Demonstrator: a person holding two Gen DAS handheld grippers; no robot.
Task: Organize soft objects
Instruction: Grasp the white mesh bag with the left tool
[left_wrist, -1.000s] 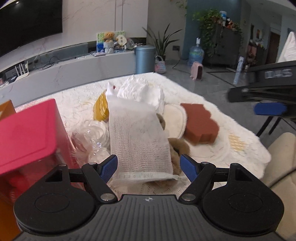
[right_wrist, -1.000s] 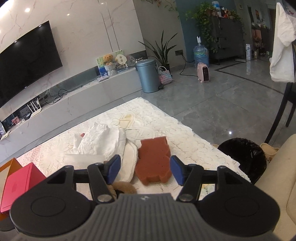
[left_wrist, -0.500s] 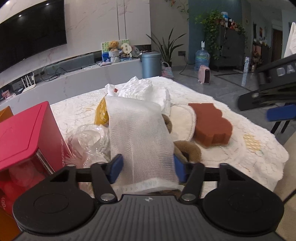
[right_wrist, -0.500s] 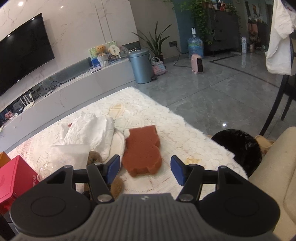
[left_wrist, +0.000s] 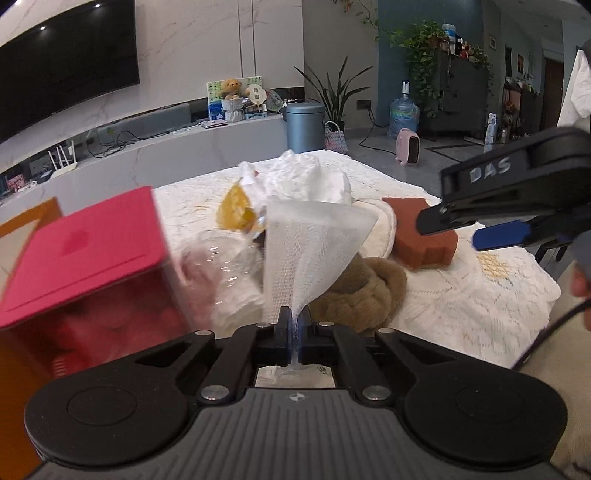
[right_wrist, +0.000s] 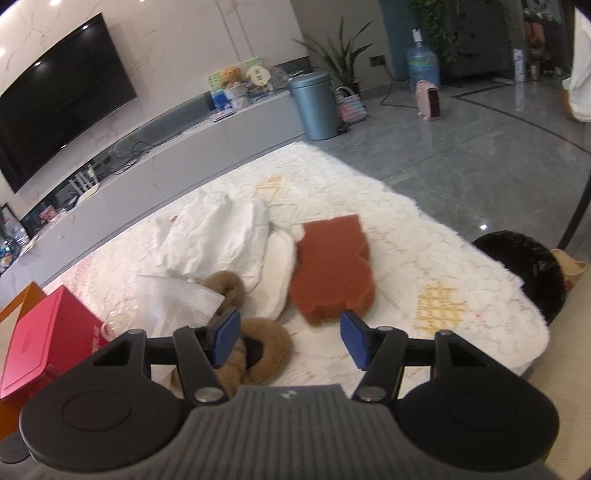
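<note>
My left gripper is shut on the near edge of a white gauze cloth, which rises in a bunched fan above a brown plush toy. Behind lie crumpled white cloths, a cream pad and a rust-brown sponge. My right gripper stands open just above the tabletop, with the sponge ahead of its blue pads and the brown plush toy by its left finger. It also shows at the right edge of the left wrist view, over the sponge.
A red box stands at the left on the white lace tablecloth, with clear plastic wrap and a yellow packet beside it. A black stool sits off the table's right edge. A person's hand shows at far right.
My left gripper has closed from wide open onto the gauze cloth's edge, bunching and lifting it. My right gripper has dipped lower toward the sponge and stays open.
</note>
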